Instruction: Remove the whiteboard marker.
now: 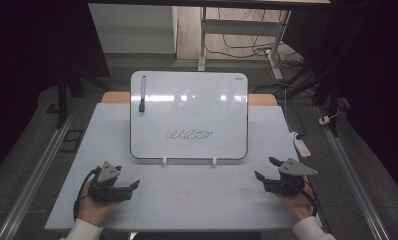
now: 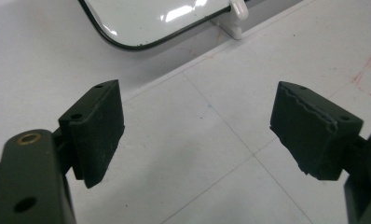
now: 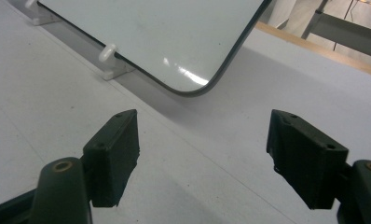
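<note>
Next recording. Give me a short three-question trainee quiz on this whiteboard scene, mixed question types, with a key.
1. True or false: the left gripper holds the marker.
2. Where does the marker sit on the whiteboard? A. upper left B. lower right C. centre
3. Fill in: the scribble on the board is coloured ____.

Key: 1 false, since both it and the right gripper rest open on the table, apart from the board. 2 A. 3 black.

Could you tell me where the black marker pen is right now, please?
In the high view, the black marker pen lies on the white rectangular whiteboard, near its upper left corner, above and left of the black scribble.
</note>
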Motion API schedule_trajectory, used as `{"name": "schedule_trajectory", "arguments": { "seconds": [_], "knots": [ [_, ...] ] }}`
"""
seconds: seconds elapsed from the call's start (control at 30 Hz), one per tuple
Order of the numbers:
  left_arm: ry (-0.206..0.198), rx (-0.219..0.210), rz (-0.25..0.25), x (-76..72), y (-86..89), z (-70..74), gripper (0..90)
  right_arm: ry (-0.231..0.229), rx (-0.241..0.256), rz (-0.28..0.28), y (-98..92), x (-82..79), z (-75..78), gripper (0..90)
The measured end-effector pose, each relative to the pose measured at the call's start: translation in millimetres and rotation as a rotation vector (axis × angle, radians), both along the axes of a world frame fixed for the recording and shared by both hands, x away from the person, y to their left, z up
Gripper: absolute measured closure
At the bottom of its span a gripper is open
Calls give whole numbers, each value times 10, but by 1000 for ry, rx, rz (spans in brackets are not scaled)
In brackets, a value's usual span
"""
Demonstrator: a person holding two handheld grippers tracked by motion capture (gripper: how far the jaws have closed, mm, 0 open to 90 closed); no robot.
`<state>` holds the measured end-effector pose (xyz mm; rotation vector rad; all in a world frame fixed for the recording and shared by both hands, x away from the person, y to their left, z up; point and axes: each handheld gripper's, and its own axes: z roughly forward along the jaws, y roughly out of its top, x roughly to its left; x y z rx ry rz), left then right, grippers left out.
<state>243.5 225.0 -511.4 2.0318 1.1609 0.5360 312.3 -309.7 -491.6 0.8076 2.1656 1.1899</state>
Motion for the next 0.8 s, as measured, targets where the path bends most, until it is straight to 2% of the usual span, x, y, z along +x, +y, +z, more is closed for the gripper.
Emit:
{"name": "schedule_trajectory", "arguments": {
  "seconds": [0.2,0.37,0.8],
  "knots": [
    [-13,-10,-12,-6,16,12,190,-11,-7,6,23,-18,-17,259],
    [-16,-1,-23,-7,-2,21,190,-21,-11,8,33,-19,-29,257],
    [-15,6,-33,5,-15,15,189,-16,-37,19,65,-19,-87,258]
  ]
}}
